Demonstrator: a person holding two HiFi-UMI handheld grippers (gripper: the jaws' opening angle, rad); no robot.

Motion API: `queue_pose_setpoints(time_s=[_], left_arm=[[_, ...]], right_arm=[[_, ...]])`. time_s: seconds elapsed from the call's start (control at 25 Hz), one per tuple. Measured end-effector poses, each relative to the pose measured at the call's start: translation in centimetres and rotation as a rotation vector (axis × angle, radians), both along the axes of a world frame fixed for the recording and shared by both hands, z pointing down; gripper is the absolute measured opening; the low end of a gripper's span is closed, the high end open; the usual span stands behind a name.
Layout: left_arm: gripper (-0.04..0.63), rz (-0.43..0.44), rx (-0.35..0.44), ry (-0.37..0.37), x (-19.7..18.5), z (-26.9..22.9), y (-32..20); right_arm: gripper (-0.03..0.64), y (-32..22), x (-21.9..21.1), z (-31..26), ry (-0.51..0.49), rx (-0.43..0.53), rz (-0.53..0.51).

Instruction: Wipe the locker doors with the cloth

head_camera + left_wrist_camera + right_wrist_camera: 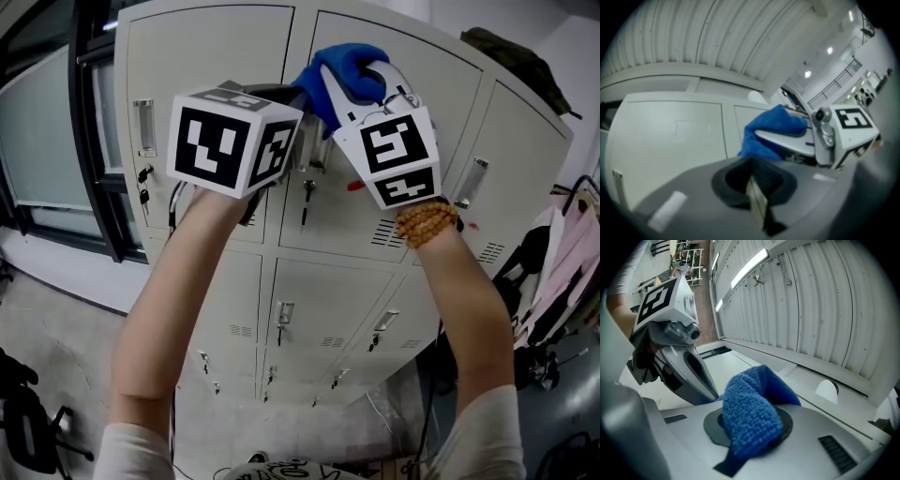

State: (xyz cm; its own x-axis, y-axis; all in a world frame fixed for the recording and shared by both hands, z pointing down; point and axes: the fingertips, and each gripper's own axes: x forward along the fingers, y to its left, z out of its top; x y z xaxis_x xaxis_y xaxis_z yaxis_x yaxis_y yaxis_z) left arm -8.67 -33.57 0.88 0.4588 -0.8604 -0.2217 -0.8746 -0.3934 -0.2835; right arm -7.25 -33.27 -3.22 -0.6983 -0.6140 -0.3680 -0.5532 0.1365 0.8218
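Note:
A blue cloth (pixel 345 77) is bunched in my right gripper (pixel 343 92), which is shut on it and held up against the upper middle door (pixel 412 66) of the beige lockers. My left gripper (pixel 281 94) is raised just left of it, jaws together with nothing between them, its tip close to the cloth. In the left gripper view, the cloth (pixel 769 132) and the right gripper's white fingers (pixel 787 140) lie ahead of the shut left gripper (pixel 752 180), before a locker door (pixel 670 136). In the right gripper view, the cloth (pixel 752 411) spills over the right gripper (pixel 750 430), and the left gripper (pixel 677 362) stands close on the left.
Keys hang from the locks (pixel 143 197) under recessed handles (pixel 143 127). A dark bag (pixel 511 56) lies on top of the lockers. Clothes (pixel 572 262) hang at the right. A window with a dark frame (pixel 89 131) borders the lockers on the left.

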Motion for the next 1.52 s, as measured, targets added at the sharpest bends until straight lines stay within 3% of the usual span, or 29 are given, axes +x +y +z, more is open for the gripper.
queue_pose_setpoints(time_s=[0.32, 0.72, 1.52], left_arm=[[0.003, 0.016, -0.048, -0.006, 1.2, 4.3, -0.5], [0.003, 0.021, -0.093, -0.011, 2.2, 8.7, -0.9], [0.003, 0.008, -0.116, -0.029, 0.9, 13.1, -0.7]], right_arm=[[0.032, -0.4, 1.8, 4.2, 0.023, -0.015, 0.024], [0.032, -0.7, 4.5, 9.0, -0.017, -0.013, 0.052], [0.032, -0.9, 5.6, 18.5, -0.099, 0.032, 0.155]])
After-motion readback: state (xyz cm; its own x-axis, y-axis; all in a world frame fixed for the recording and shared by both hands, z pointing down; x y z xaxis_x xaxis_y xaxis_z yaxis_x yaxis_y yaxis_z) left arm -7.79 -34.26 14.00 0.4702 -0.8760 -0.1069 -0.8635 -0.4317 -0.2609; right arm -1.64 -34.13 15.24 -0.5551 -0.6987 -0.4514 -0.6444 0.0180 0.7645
